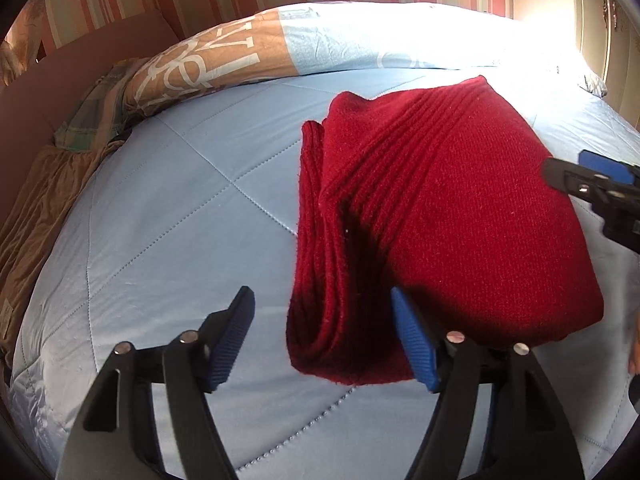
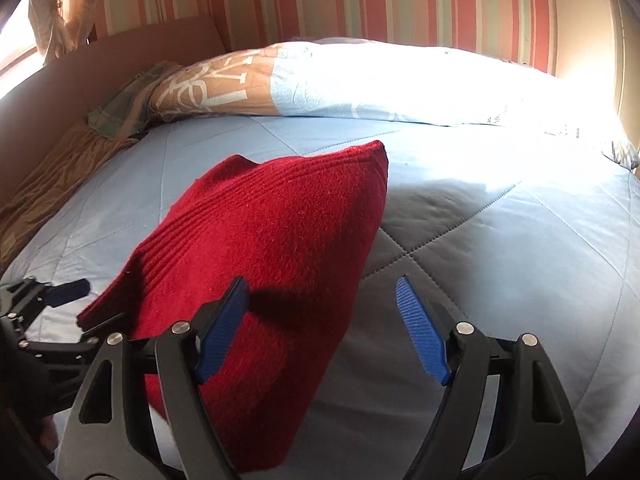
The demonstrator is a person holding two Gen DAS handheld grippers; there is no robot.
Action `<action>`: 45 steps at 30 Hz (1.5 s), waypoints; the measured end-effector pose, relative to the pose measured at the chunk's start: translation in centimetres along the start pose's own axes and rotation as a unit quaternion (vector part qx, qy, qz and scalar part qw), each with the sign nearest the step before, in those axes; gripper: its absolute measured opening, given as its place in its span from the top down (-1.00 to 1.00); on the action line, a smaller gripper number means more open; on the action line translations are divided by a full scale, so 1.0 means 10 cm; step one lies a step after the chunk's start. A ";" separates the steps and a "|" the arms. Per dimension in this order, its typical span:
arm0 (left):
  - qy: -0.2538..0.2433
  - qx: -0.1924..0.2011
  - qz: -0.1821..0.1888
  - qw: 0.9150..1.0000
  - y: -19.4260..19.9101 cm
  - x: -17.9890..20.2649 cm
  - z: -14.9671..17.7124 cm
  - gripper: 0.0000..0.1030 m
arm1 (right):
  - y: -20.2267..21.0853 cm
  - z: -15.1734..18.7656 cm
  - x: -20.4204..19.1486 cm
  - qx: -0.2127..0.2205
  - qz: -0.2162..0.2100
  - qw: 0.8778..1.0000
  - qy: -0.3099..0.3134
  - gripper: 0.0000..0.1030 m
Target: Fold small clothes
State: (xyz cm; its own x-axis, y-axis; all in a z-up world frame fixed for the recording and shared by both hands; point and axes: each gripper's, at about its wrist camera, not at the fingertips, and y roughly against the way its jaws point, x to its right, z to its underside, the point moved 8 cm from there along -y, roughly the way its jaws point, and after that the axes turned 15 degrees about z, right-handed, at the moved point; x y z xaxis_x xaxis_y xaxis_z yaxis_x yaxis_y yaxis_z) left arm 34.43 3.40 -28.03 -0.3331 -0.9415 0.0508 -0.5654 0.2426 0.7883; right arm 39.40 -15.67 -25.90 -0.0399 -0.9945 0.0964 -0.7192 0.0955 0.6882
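A dark red knitted garment (image 1: 432, 208) lies folded on the light blue quilt (image 1: 180, 220). In the left wrist view my left gripper (image 1: 322, 312) is open and holds nothing, with the garment's near left edge between its blue pads. The right gripper (image 1: 592, 180) shows at the right edge of that view, over the garment's right side. In the right wrist view the garment (image 2: 256, 264) lies left of centre. My right gripper (image 2: 322, 302) is open and empty above its near right edge. The left gripper (image 2: 60, 300) shows at the far left.
A rolled tan and blue duvet with white lettering (image 1: 224, 56) lies along the back of the bed. A plaid cloth (image 1: 96, 108) and a tan sheet (image 1: 40, 200) sit at the left edge, against a striped wall (image 2: 360, 0). Bright sunlight washes out the back right.
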 end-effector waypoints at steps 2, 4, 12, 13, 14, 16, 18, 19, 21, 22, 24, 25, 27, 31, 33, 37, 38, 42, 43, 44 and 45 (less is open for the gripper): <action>-0.003 -0.002 0.002 1.000 0.06 0.00 0.04 -0.39 | -0.25 0.06 -0.05 -0.041 0.008 0.999 0.024 -0.49; -0.004 -0.005 0.003 1.000 0.11 -0.04 0.08 -0.40 | -0.38 0.13 -0.07 -0.057 0.014 0.997 0.042 -0.51; 0.022 0.000 0.046 0.999 0.35 -0.28 0.07 -0.40 | 0.23 0.13 0.00 0.002 -0.050 0.999 -0.015 -0.71; 0.027 -0.001 0.054 0.998 0.35 -0.30 0.05 -0.40 | 0.35 0.15 0.00 0.009 -0.064 0.997 -0.031 -0.77; 0.031 -0.001 0.061 0.998 0.34 -0.30 0.02 -0.40 | 0.43 0.18 -0.01 0.012 -0.077 0.996 -0.047 -0.84; 0.034 0.005 0.068 0.997 0.35 -0.29 -0.04 -0.40 | 0.50 0.30 -0.05 -0.004 -0.101 0.993 -0.067 -0.88; 0.034 0.000 0.088 0.996 0.31 -0.24 -0.09 -0.63 | 0.48 0.41 -0.13 -0.026 -0.115 0.990 -0.081 -0.88; 0.034 0.003 0.095 0.995 0.29 -0.22 -0.14 -0.67 | 0.44 0.47 -0.16 -0.035 -0.114 0.989 -0.086 -0.88; 0.031 0.010 0.104 0.994 0.21 -0.21 -0.25 -0.67 | 0.38 0.54 -0.20 -0.052 -0.117 0.986 -0.102 -0.88; 0.029 0.010 0.108 0.994 0.16 -0.20 -0.31 -0.67 | 0.33 0.55 -0.21 -0.059 -0.117 0.985 -0.113 -0.88; 0.033 0.002 0.123 0.992 0.01 -0.22 -0.41 -0.67 | 0.27 0.56 -0.18 -0.068 -0.118 0.981 -0.138 -0.88; 0.038 -0.007 0.134 0.990 -0.08 -0.22 -0.44 -0.67 | 0.25 0.55 -0.17 -0.070 -0.118 0.979 -0.149 -0.88; 0.044 -0.019 0.136 0.990 -0.24 -0.26 -0.49 -0.67 | 0.21 0.48 -0.13 -0.067 -0.123 0.976 -0.165 -0.88; 0.063 -0.050 0.186 0.979 -0.53 -0.23 -0.51 -0.67 | 0.11 0.36 -0.08 -0.063 -0.127 0.976 -0.164 -0.88; 0.067 -0.066 0.212 0.973 -0.65 -0.17 -0.49 -0.67 | 0.01 0.36 -0.07 -0.081 -0.125 0.977 -0.154 -0.88; 0.069 -0.093 0.233 0.965 -0.76 -0.14 -0.45 -0.74 | -0.16 0.40 -0.04 -0.119 -0.143 0.969 -0.165 -0.88; 0.074 -0.108 0.245 0.961 -0.79 -0.14 -0.41 -0.80 | -0.21 0.42 -0.05 -0.134 -0.150 0.965 -0.168 -0.88; 0.086 -0.126 0.267 0.952 -0.85 -0.17 -0.36 -0.82 | -0.28 0.43 -0.13 -0.153 -0.155 0.964 -0.150 -0.74; 0.080 -0.125 0.267 0.952 -0.84 -0.17 -0.37 -0.82 | -0.27 0.42 -0.16 -0.153 -0.160 0.964 -0.145 -0.71; 0.073 -0.124 0.267 0.953 -0.84 -0.16 -0.37 -0.82 | -0.26 0.41 -0.19 -0.156 -0.166 0.963 -0.143 -0.64; 0.068 -0.125 0.267 0.953 -0.85 -0.16 -0.36 -0.82 | -0.26 0.41 -0.22 -0.159 -0.167 0.963 -0.138 -0.63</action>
State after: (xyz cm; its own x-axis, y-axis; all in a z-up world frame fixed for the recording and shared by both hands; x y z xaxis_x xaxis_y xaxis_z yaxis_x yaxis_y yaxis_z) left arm 42.51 1.95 -32.57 -0.4132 -0.7245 0.5517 -0.1382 0.6487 0.7484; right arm 38.54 -13.87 -30.86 -0.0587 -0.9410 -0.3332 -0.4770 -0.2668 0.8374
